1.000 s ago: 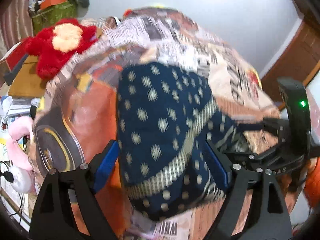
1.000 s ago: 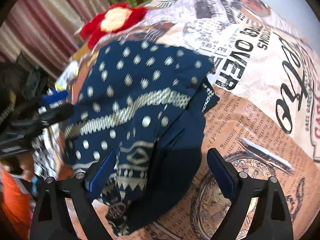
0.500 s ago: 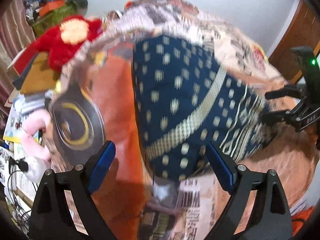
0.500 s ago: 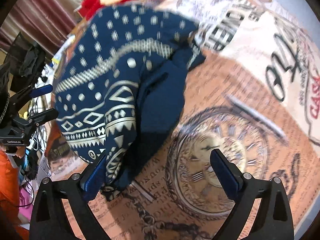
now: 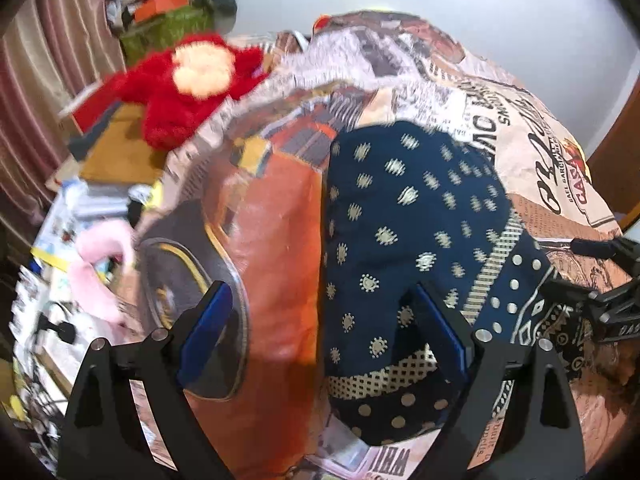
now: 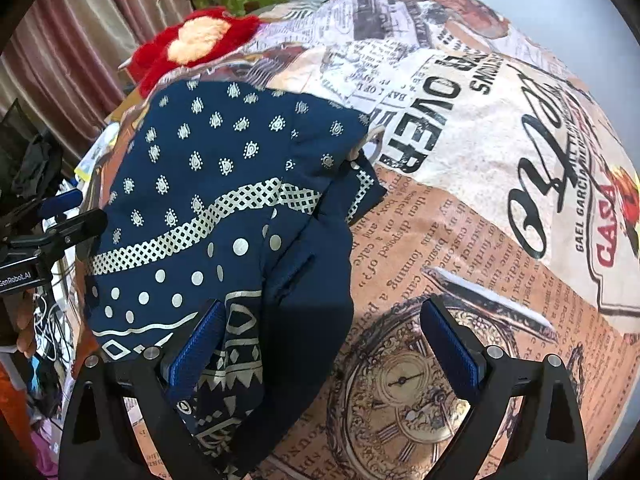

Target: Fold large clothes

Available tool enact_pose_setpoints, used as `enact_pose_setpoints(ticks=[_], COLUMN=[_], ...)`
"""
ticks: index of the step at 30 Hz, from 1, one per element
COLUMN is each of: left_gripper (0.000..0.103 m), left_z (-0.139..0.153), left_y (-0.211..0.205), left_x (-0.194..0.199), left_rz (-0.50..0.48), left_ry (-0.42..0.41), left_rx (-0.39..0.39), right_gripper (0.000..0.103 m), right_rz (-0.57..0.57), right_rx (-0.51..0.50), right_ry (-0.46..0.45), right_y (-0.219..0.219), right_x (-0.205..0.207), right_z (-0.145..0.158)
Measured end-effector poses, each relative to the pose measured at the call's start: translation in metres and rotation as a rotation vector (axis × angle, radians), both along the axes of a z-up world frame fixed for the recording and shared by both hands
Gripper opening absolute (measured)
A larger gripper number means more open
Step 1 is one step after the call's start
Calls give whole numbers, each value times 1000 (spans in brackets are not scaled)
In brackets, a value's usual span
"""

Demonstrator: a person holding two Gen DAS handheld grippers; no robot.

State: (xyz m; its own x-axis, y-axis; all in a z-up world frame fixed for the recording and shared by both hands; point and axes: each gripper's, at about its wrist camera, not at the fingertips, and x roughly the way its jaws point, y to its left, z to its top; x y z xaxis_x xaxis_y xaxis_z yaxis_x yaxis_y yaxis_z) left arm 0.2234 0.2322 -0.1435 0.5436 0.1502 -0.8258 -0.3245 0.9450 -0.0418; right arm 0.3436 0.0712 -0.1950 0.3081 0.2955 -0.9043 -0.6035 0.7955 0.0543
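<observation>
Your two grippers have pulled back a little since half a second ago, and the blue cloth [image 6: 224, 232] now sits lower and flatter in front of them. It lies on the bed cover [image 6: 480, 184], the one printed with newspaper words and a clock.

Your left gripper [image 5: 320, 344] has its fingers wide apart and holds nothing. The cloth starts just ahead of it and runs off to its right side. One blue pad [image 5: 440, 336] sits over the edge of the cloth, but I cannot tell if it touches.

Your right gripper [image 6: 320, 352] is wide apart too, and it grips nothing. The cloth lies ahead of it and to its left, and its right finger hangs over the bare cover.

I think the folding is well on its way. The cloth looks like a small, thick bundle with layers on top of each other. It is still a bit lumpy, and one dark flap sticks out on the side near your right gripper. You may still need one more fold, or a quick tidy of that flap.

A red fluffy toy [image 5: 188, 88] sits far ahead, past the cloth.
</observation>
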Motion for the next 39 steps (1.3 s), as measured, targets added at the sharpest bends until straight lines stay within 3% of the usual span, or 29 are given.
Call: enact_pose_setpoints(ticks=[5, 15, 20, 26, 39], left_gripper=[92, 92, 92, 92, 92], left_z=[46, 174, 213, 226, 215], left_y=[-19, -80, -117, -139, -150], left_x=[-23, -104, -153, -200, -228], left_rz=[-20, -81, -90, -37, -12], left_ry=[-112, -499, -664, -778, -781], left_rx=[58, 126, 186, 212, 188], right_gripper=[97, 97, 97, 97, 97], right_rz=[-12, -10, -2, 1, -39], right_rx=[63, 368, 480, 555, 581], right_ry=[-90, -416, -585, -713, -756], right_y=[-13, -53, -78, -100, -109], right_x=[-18, -104, -161, -221, -285], right_z=[39, 179, 231, 256, 240])
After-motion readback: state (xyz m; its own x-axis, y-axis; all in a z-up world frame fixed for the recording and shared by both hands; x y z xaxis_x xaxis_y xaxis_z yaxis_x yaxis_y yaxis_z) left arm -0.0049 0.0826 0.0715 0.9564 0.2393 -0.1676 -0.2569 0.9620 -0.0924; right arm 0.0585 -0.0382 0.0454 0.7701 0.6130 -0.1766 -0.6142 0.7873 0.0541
